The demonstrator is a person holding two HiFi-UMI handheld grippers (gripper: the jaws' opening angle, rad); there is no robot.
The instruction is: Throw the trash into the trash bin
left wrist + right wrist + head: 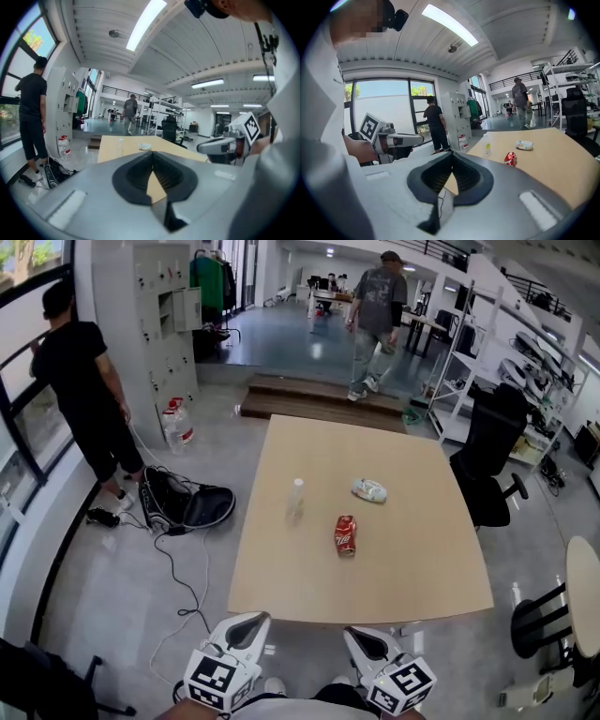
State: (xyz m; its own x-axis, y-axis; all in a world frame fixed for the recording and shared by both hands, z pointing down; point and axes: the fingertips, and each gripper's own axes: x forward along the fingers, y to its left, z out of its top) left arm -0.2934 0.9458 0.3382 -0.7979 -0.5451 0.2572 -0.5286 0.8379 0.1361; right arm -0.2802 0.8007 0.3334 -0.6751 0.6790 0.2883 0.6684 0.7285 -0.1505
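Observation:
Three pieces of trash lie on the wooden table (403, 568): a crushed red can (345, 535) (510, 159), a crumpled pale wrapper (369, 490) (524, 145) (145, 146), and a clear plastic bottle (296, 495) (487, 146) standing upright. My left gripper (251, 620) (152, 153) and right gripper (356, 636) (451, 153) hover side by side just short of the table's near edge. Both are shut with nothing between their jaws, and both point toward the table, well short of the trash.
A black bag (187, 507) and cables lie on the floor to the left, near a water jug (177, 423) and a person in black (80, 399). A black office chair (487, 465) stands right of the table, with a round table (583, 592) nearer. Another person (375, 320) walks beyond a low step (319, 397).

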